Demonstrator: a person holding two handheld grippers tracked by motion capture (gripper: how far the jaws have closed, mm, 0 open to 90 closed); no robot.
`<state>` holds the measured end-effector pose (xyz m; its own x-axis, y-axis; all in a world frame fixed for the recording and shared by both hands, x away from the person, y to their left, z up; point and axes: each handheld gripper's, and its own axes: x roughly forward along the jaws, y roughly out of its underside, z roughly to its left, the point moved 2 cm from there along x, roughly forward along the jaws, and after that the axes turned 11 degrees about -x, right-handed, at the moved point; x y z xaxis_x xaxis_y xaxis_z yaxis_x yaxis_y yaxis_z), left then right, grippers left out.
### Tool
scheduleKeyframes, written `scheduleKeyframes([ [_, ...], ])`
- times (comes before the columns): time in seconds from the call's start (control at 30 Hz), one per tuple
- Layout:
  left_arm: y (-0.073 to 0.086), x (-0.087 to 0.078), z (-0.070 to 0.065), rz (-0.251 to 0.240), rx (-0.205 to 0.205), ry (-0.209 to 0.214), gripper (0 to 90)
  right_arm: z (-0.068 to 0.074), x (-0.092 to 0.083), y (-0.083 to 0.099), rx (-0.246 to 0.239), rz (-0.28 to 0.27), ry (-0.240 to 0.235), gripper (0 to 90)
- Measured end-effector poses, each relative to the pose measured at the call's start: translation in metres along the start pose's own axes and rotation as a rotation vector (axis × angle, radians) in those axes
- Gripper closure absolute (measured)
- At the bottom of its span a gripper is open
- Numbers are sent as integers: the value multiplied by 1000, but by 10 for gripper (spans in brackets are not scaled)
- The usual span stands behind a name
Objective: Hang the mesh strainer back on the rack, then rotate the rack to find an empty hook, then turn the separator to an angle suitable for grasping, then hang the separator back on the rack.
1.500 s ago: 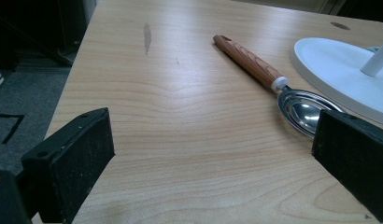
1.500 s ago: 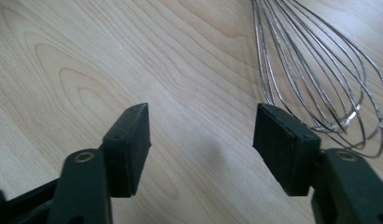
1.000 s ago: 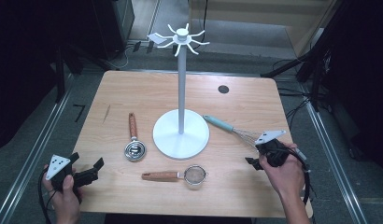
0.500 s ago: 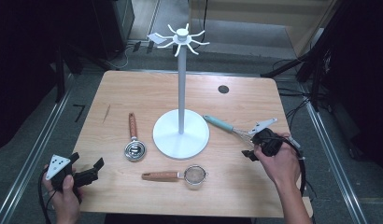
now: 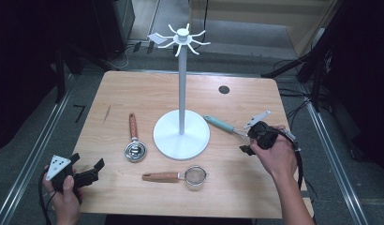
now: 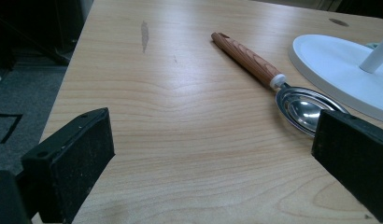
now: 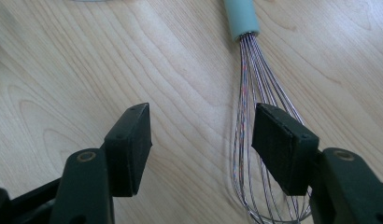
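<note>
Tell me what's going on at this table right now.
A person holds a two-jaw tool in each hand. The right tool hangs open over a whisk with a teal handle lying on the wooden table; one jaw sits above the wires, nothing gripped yet. The left tool rests open at the near left edge. A scoop, a small strainer and a white hook stand are untouched.

I see my right gripper (image 5: 247, 143) tipped steeply down in the right hand (image 5: 273, 154), jaws parted about halfway, nothing pressed between the pads as far as I can tell. My left gripper (image 5: 92, 169) sits low and level in the left hand (image 5: 63, 192), jaws spread wide.
</note>
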<state>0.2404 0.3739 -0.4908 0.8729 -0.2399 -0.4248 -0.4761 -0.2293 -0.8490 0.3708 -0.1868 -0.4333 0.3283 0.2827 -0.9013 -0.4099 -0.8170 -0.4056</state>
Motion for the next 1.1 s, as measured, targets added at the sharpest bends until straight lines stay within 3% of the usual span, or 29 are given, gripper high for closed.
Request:
scheduleKeyframes([
  [0.5,0,0,0,1,0,0,0,-10,7,-17,-13,39,-10,383],
  [1.1,0,1,0,7,-4,8,0,-30,24,-39,-12,71,17,403],
])
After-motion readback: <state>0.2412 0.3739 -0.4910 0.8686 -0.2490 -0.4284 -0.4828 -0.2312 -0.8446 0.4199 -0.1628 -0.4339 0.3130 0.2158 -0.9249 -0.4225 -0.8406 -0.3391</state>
